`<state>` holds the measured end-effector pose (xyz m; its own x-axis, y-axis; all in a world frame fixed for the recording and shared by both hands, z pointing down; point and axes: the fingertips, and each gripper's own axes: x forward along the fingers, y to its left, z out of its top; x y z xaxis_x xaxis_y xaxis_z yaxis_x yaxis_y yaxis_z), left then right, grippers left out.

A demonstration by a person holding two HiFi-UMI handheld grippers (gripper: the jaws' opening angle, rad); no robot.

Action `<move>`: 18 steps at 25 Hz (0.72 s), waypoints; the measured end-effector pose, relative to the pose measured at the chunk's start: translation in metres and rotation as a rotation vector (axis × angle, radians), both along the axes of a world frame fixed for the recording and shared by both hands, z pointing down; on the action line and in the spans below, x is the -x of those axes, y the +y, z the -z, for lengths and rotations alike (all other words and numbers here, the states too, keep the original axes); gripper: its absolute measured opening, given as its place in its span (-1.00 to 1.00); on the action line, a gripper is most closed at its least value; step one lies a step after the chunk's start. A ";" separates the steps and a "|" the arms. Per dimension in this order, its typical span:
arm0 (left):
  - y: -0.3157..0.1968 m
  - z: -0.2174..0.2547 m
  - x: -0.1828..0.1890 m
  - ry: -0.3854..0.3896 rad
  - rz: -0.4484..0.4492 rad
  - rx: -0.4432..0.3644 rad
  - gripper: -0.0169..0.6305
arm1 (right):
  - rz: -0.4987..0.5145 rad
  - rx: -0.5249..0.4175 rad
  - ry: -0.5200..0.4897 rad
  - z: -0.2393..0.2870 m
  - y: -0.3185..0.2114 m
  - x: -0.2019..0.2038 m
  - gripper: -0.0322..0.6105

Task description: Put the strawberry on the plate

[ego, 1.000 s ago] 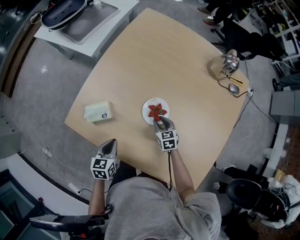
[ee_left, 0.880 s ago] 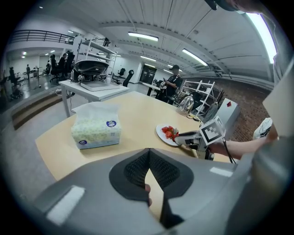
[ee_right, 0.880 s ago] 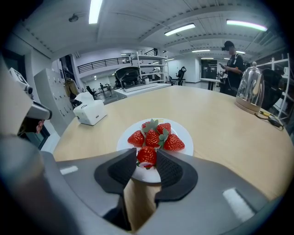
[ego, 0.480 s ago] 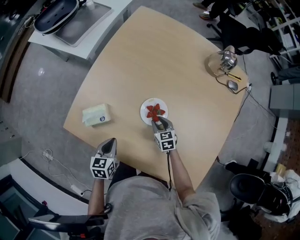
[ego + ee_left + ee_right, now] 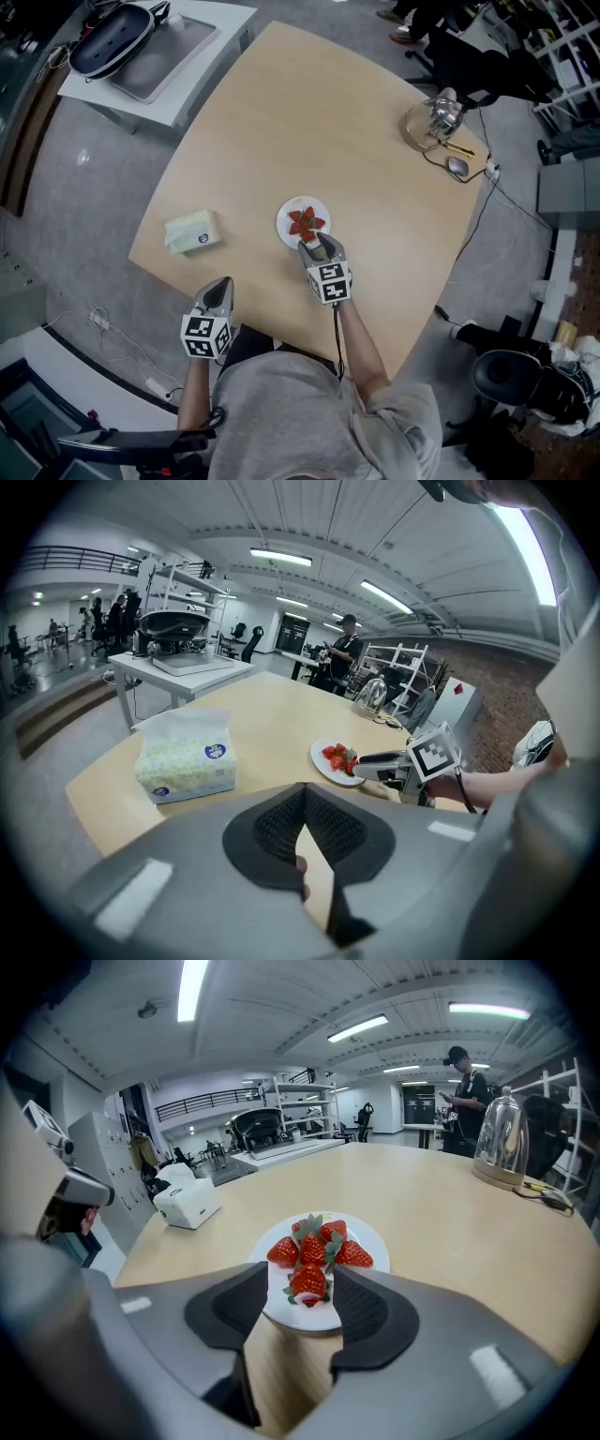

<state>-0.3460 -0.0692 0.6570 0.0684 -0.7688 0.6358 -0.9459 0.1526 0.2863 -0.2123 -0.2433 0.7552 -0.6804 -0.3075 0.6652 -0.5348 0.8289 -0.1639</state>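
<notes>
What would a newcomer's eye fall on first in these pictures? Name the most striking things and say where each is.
The red strawberries heaped on a white plate near the near edge of the wooden table stand out first. The right gripper is at the plate's near rim, its jaws opening around one strawberry on the plate. Left of it lies a tissue pack; the left gripper hangs shut by the table's edge.

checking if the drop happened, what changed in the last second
The right gripper is opening its jaws and has let go of the strawberry, which now lies on the plate between them. The left gripper, shut, the tissue pack and the plate stayed put.
</notes>
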 end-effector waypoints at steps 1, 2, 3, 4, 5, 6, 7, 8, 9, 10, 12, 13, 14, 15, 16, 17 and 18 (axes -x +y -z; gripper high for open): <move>0.001 0.001 -0.003 -0.002 -0.002 -0.003 -0.89 | 0.000 -0.002 -0.004 0.003 0.001 -0.001 -0.24; 0.001 0.003 -0.005 -0.003 -0.005 -0.007 -0.89 | 0.000 -0.005 -0.008 0.006 0.002 -0.003 -0.24; 0.002 0.005 -0.008 -0.005 -0.008 -0.010 -0.89 | -0.001 -0.008 -0.012 0.009 0.003 -0.005 -0.24; 0.002 0.007 -0.012 -0.007 -0.012 -0.014 -0.89 | -0.002 -0.013 -0.017 0.013 0.004 -0.008 -0.24; 0.001 0.010 -0.015 -0.010 -0.016 -0.019 -0.89 | -0.005 -0.018 -0.022 0.017 0.005 -0.010 -0.24; 0.000 0.012 -0.019 -0.012 -0.021 -0.025 -0.89 | -0.009 -0.024 -0.028 0.021 0.006 -0.014 -0.24; -0.001 0.014 -0.023 -0.013 -0.027 -0.031 -0.89 | -0.014 -0.031 -0.033 0.025 0.007 -0.017 -0.24; -0.002 0.015 -0.027 -0.014 -0.032 -0.036 -0.89 | -0.019 -0.038 -0.037 0.030 0.008 -0.022 -0.24; -0.002 0.017 -0.032 -0.014 -0.039 -0.041 -0.89 | -0.026 -0.047 -0.042 0.034 0.009 -0.026 -0.24; -0.003 0.018 -0.037 -0.015 -0.045 -0.045 -0.89 | -0.033 -0.058 -0.047 0.039 0.009 -0.031 -0.24; -0.003 0.021 -0.047 -0.016 -0.060 -0.053 -0.89 | -0.051 -0.089 -0.062 0.053 0.010 -0.041 -0.27; -0.004 0.023 -0.052 -0.017 -0.068 -0.058 -0.89 | -0.062 -0.105 -0.071 0.060 0.010 -0.047 -0.31; -0.005 0.025 -0.057 -0.016 -0.075 -0.067 -0.89 | -0.072 -0.119 -0.080 0.067 0.010 -0.053 -0.35; -0.006 0.028 -0.062 -0.015 -0.081 -0.077 -0.89 | -0.082 -0.130 -0.089 0.074 0.011 -0.059 -0.38; -0.008 0.031 -0.066 -0.014 -0.087 -0.088 -0.89 | -0.092 -0.139 -0.099 0.080 0.011 -0.064 -0.41; -0.010 0.035 -0.071 -0.015 -0.092 -0.098 -0.89 | -0.100 -0.146 -0.109 0.085 0.012 -0.070 -0.44; -0.013 0.037 -0.075 -0.016 -0.097 -0.108 -0.89 | -0.108 -0.153 -0.119 0.090 0.012 -0.076 -0.46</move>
